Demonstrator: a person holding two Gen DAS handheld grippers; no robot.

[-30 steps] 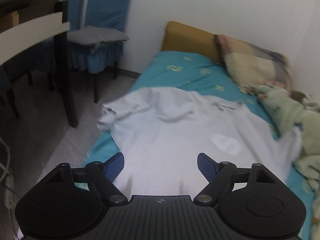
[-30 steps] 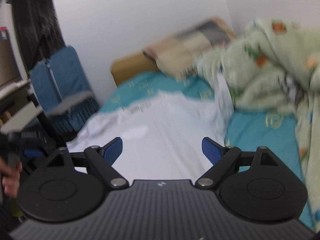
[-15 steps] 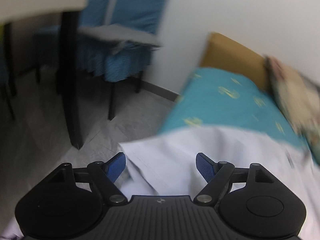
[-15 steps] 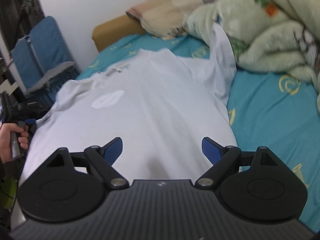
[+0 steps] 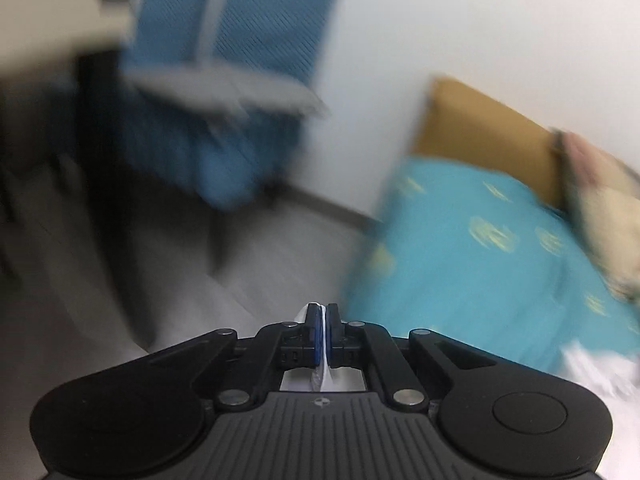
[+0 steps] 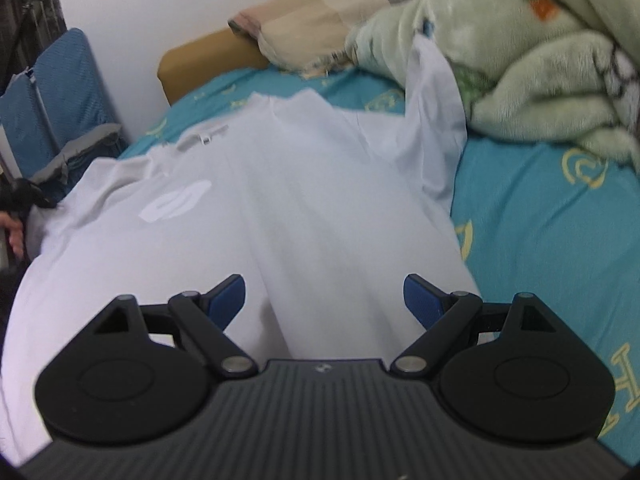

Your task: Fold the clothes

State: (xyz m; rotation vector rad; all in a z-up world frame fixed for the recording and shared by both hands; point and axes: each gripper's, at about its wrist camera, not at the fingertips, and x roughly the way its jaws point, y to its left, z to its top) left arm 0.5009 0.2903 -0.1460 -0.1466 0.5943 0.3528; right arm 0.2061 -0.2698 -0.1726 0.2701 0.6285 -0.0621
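Observation:
A white T-shirt (image 6: 304, 200) with a pale oval logo lies spread face up on the teal bedsheet (image 6: 552, 216), collar toward the far end. My right gripper (image 6: 324, 296) is open and hovers just above the shirt's lower body. My left gripper (image 5: 322, 320) is shut on a thin fold of the white shirt's edge at the bed's left side; a bit of white cloth (image 5: 600, 368) shows at lower right. The left gripper and a hand also show at the left edge of the right wrist view (image 6: 20, 200).
A green fleece blanket (image 6: 540, 52) is heaped on the right of the bed, over the shirt's right sleeve. A patterned pillow (image 6: 328, 12) and brown headboard (image 5: 480, 132) lie at the far end. A blue chair (image 5: 224, 92) and a dark table leg (image 5: 96, 152) stand on the grey floor left of the bed.
My left gripper has swung left to the shirt's edge and closed on it. My right gripper has moved lower and closer over the shirt, still open.

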